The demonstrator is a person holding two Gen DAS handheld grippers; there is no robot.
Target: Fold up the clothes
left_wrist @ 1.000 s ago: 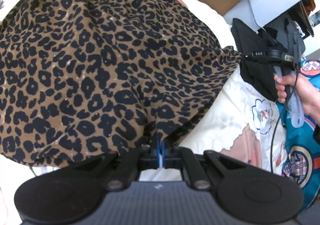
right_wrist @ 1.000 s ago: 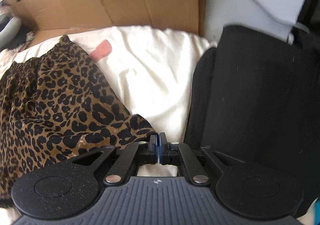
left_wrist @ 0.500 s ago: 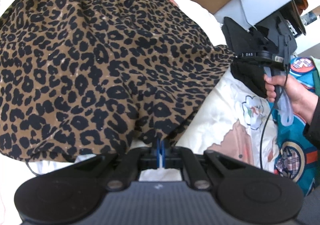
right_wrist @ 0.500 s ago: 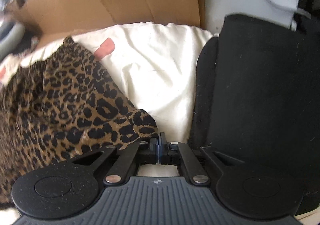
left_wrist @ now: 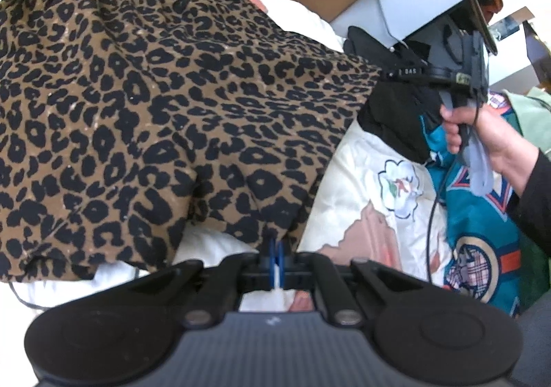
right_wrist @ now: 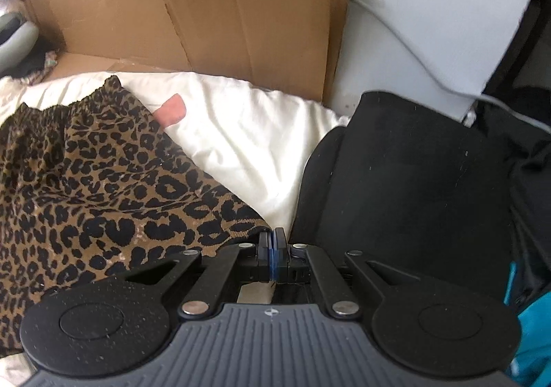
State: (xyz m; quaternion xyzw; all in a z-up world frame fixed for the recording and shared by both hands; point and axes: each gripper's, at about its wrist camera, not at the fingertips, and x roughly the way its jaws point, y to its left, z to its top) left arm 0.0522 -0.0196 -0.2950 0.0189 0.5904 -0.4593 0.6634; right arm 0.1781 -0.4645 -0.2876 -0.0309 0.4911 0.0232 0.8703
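Observation:
A leopard-print skirt [left_wrist: 165,104] lies spread over a white quilt [left_wrist: 361,187], its gathered waistband at the far side. My left gripper [left_wrist: 276,251] is shut on the skirt's near hem, which is lifted off the quilt. My right gripper [right_wrist: 273,246] is shut on the hem's right corner; the skirt [right_wrist: 103,201] fills the left of that view. In the left wrist view the right gripper [left_wrist: 389,73] shows at the skirt's right corner, held by a person's hand [left_wrist: 482,135].
Flattened brown cardboard [right_wrist: 213,22] stands behind the quilt [right_wrist: 248,132]. A folded black garment [right_wrist: 413,187] lies to the right of the skirt. A teal printed garment [left_wrist: 482,235] lies at the right. A white panel [right_wrist: 430,1] is at the back right.
Both grippers have lifted the skirt's near hem and carried it toward the waistband. The right corner has risen, and more white quilt shows beneath the hem.

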